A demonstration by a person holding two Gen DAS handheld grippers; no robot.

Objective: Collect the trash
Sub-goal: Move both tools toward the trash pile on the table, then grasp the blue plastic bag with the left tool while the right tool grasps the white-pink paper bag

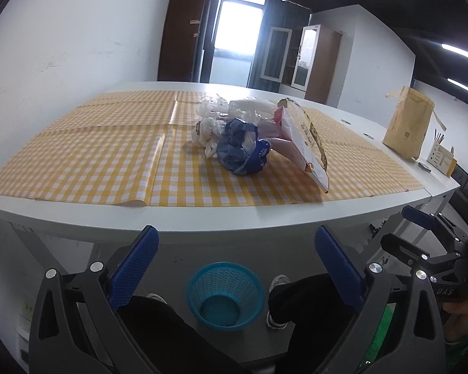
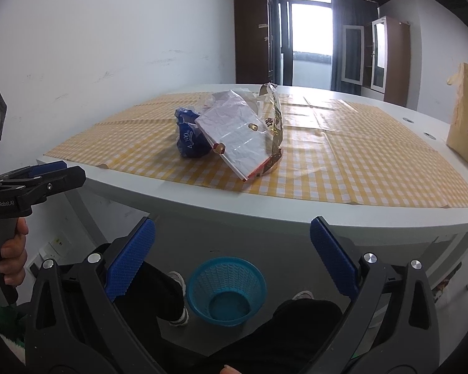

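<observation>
While you held both tools below the table (image 1: 202, 218) edge, your left gripper (image 1: 237, 268) and right gripper (image 2: 232, 261) stood with jaws spread wide, holding nothing. The trash sat in a heap at the centre of each frame on the yellow checked cloth (image 1: 93, 143): a crumpled blue bag (image 1: 243, 152), a white plastic bag (image 1: 207, 134) just left of it, and a flat snack packet (image 2: 237, 140) leaning against them. The teal basket (image 2: 226, 290) stood on the floor between your feet, bottom centre.

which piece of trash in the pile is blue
The crumpled blue wrapper at the pile's near-left side; the white plastic bag and large flat snack bag beside it are pale.
</observation>
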